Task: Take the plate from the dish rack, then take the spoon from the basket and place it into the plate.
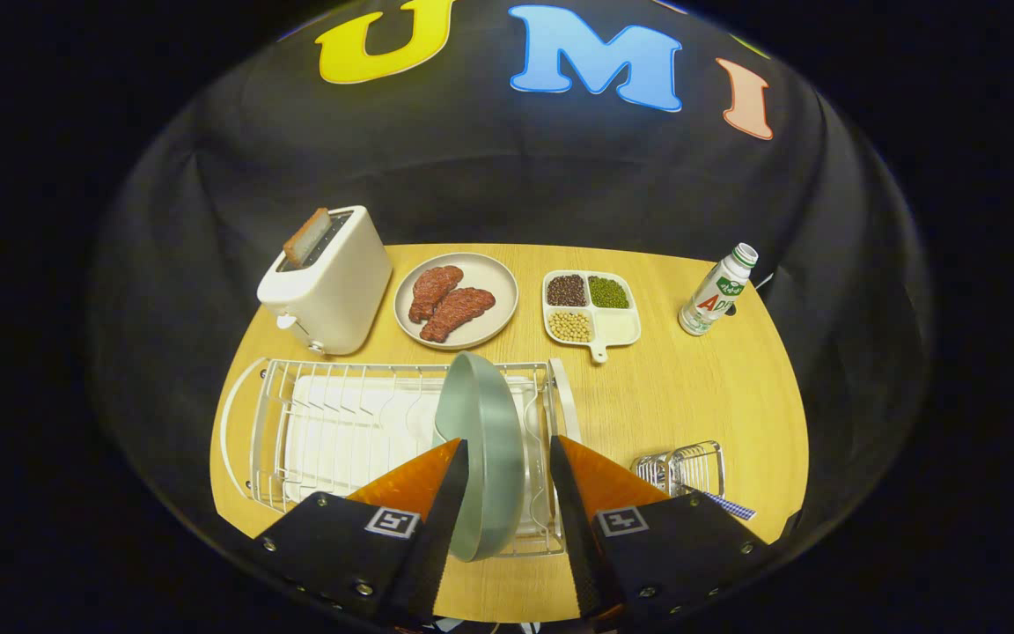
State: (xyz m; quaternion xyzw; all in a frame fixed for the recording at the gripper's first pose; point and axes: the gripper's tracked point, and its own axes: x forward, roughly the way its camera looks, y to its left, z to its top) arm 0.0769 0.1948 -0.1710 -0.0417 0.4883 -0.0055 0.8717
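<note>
both fingers [454, 493] of the gripper [507, 458] sit nearest the camera, spread apart, with the grey-green plate [485, 458] standing on edge between them. left finger lies against or just beside the plate's rim; right finger stands apart from it, with a visible gap. whether either pad presses the plate cannot be told.

surface: a round-fronted wooden table [692, 405], light grain, backed by black cloth [507, 176] on the far side and both flanks.

edges and open room: the near table edge runs just under the fingers. the widest bare stretch of wood lies to the right of the dish rack, between the divided tray, the bottle and the small basket. the left table edge sits close to the rack's curved handle.

containers:
- white wire dish rack [340, 423] with a white drip tray under it; the plate stands upright in its right-hand slots.
- small wire basket [692, 467], just right of the right finger, near the table's front edge; a blue-checked strip [731, 504] shows beside it. the spoon cannot be made out.
- round beige plate [498, 277] beyond the rack, holding two red-brown meat pieces [450, 301].
- white four-part tray [617, 328] with a handle: dark beans, green beans, yellow beans, one compartment bare.
- cream toaster [331, 282], far left, a slice of toast [306, 238] standing in its slot.
- white bottle [718, 289] with a green and red label, far right, upright.
</note>
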